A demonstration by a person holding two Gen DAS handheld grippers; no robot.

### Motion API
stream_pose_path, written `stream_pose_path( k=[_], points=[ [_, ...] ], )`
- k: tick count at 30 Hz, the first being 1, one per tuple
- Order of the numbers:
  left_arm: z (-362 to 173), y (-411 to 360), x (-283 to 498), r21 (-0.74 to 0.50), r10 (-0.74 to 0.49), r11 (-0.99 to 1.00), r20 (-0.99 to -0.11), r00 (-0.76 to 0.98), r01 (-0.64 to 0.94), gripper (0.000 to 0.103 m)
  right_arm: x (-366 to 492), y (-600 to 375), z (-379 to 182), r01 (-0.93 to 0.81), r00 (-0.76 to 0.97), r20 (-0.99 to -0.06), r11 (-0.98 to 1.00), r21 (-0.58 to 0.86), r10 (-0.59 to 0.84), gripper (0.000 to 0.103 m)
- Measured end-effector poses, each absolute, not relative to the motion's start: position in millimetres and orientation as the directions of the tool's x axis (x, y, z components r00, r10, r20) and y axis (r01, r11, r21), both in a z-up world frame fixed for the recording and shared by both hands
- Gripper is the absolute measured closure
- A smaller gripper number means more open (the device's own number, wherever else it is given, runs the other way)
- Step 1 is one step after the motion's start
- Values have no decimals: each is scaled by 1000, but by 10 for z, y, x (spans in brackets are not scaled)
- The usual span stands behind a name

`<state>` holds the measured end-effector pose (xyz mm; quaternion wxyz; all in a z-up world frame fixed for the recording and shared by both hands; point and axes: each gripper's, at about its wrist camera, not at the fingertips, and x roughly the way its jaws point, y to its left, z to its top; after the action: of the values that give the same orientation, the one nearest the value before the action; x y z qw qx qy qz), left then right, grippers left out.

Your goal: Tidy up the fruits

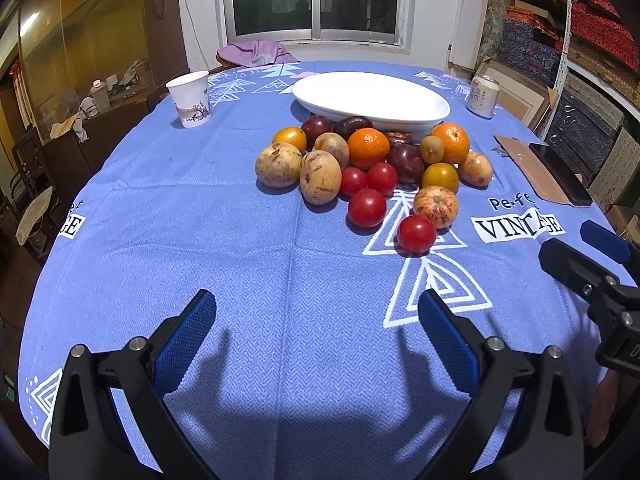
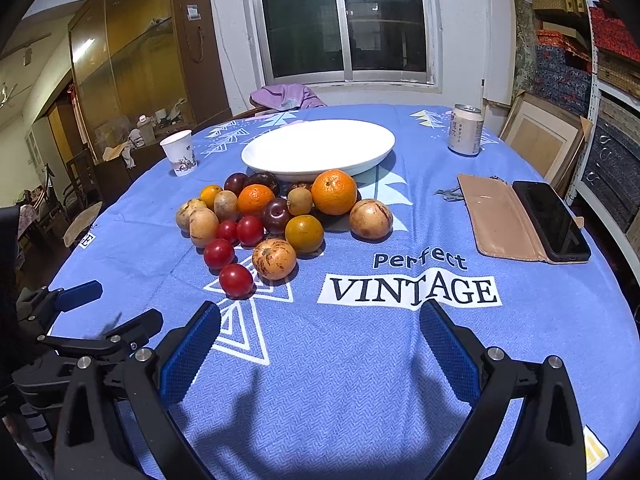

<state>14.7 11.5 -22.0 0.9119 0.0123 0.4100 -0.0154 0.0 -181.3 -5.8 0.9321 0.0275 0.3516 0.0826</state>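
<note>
A pile of fruit lies mid-table in front of an empty white oval dish [image 1: 372, 98] [image 2: 320, 146]. It holds oranges [image 1: 368, 148] [image 2: 334, 192], red tomatoes [image 1: 416, 234] [image 2: 236, 280], dark plums [image 1: 406, 163] [image 2: 277, 215], tan pears [image 1: 320, 177] [image 2: 203, 227] and a striped round fruit [image 1: 436, 206] [image 2: 274, 259]. My left gripper [image 1: 316, 320] hovers open over bare cloth, well short of the pile. My right gripper [image 2: 320, 332] is also open and empty, near the nearest tomato; it shows at the right edge of the left wrist view [image 1: 584, 252].
A blue printed tablecloth [image 1: 280, 280] covers the round table. A paper cup [image 1: 190, 98] [image 2: 180, 153] stands far left, a drink can [image 1: 484, 95] [image 2: 465, 129] far right. A phone in a tan case [image 1: 548, 172] [image 2: 528, 220] lies right. Shelves and framed boards crowd the right side.
</note>
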Motion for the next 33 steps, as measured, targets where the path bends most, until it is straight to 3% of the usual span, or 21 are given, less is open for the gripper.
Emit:
stream_pose_path(
  k=[33],
  points=[
    [-289,114,176,2,-23,999,-762,647,38,4,24,-1832,-71,-137,740,-649,984,113,178,3]
  ],
)
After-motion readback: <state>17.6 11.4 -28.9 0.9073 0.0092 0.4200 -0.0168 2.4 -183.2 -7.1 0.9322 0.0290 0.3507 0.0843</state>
